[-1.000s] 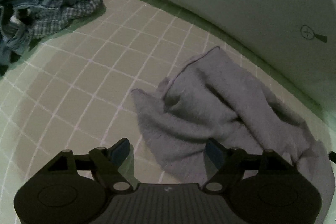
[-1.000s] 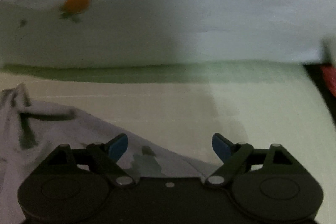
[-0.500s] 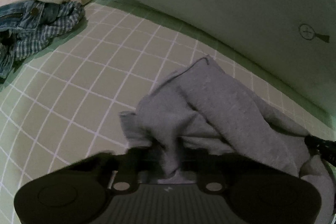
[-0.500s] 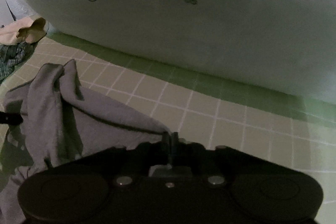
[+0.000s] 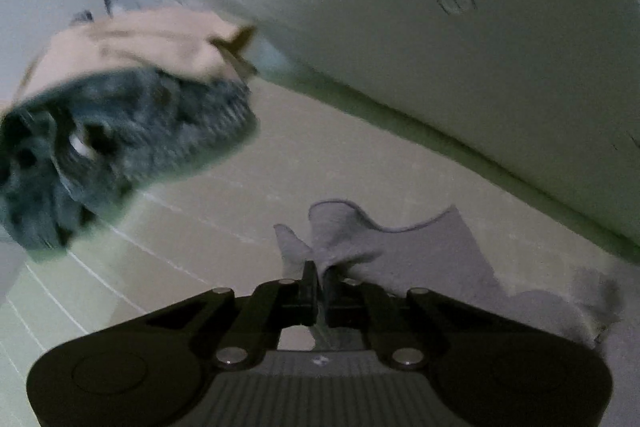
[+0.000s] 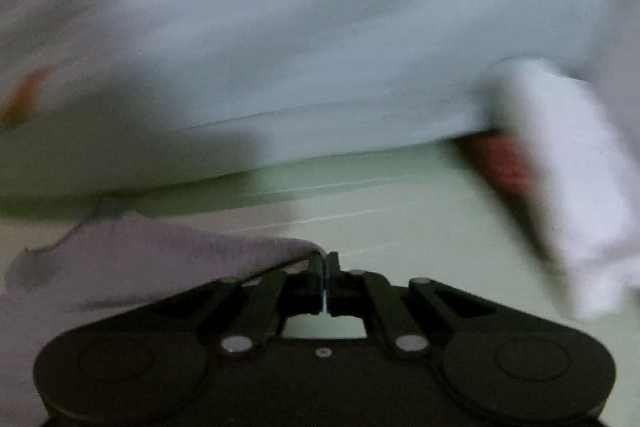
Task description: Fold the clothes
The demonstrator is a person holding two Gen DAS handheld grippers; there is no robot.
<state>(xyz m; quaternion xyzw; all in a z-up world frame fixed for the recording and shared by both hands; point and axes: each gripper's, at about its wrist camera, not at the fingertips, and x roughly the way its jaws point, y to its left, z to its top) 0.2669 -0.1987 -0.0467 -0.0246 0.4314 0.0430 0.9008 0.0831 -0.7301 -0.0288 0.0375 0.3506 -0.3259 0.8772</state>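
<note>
A: What does the left hand-held gripper [image 5: 319,281] have?
B: Its jaws are pinched tight on an edge of the grey garment [image 5: 404,247], which trails off to its right. The right hand-held gripper [image 6: 325,273] is clamped on another edge, cloth stretching to its left.

A: And beyond?
B: Pale green gridded bedding [image 5: 248,195], then a heap of clothes [image 5: 120,115] far left and a white pillow [image 5: 440,47] behind.

A: Anything unclear?
B: A blurred red and white shape [image 6: 560,167] right of the right one.

One grey garment [image 5: 420,247] (two more [image 5: 132,99] piled).
</note>
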